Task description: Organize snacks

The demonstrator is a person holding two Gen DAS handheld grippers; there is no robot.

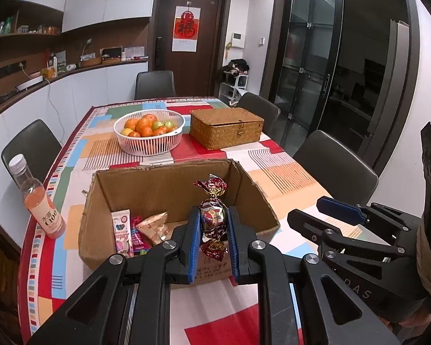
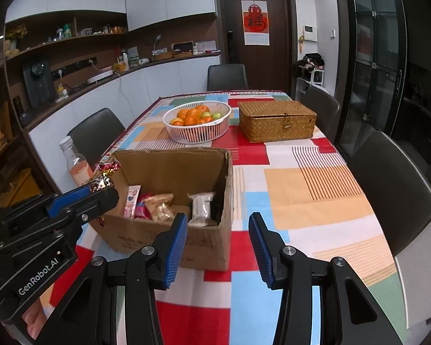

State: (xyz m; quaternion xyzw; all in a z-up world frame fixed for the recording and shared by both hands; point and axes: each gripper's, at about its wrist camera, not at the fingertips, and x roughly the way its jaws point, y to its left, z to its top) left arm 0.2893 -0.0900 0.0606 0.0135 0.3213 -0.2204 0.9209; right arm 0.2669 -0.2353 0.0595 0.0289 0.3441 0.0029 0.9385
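Now left claw (image 1: 213, 224) pinching foil candy (image 1: 213, 219) (upright); right claw (image 2: 217, 247) wide open.

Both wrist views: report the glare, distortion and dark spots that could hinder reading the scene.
Left wrist view: fisheye bends the counter edge and dark vignette fills the corners; the foil candy throws bright specular glints between the left gripper pads. Right wrist view: same curved edges; the glass doors are dark and reflective; the cardboard box interior is shadowed.
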